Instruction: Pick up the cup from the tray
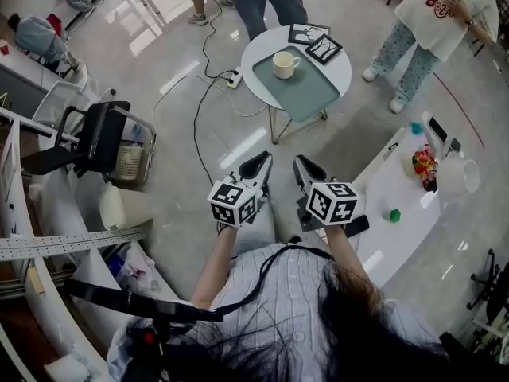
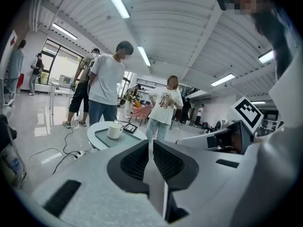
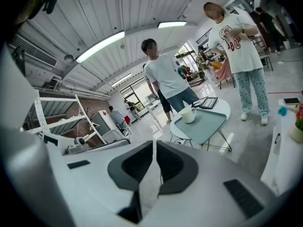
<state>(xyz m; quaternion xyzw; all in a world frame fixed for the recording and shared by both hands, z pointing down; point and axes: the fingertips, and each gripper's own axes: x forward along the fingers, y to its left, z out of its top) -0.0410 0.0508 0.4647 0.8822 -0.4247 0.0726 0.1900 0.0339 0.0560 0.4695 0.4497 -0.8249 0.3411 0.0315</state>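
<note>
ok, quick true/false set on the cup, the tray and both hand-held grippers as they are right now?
1. The cup stands upright on the tray. True.
2. The left hand-held gripper is closed on the cup. False: its jaws are shut on nothing, and it is well short of the round table.
3. The right hand-held gripper has its jaws wide apart. False: they are shut together with nothing between them.
4. Two black-framed pictures lie on the round table beside the tray, not on it. True.
</note>
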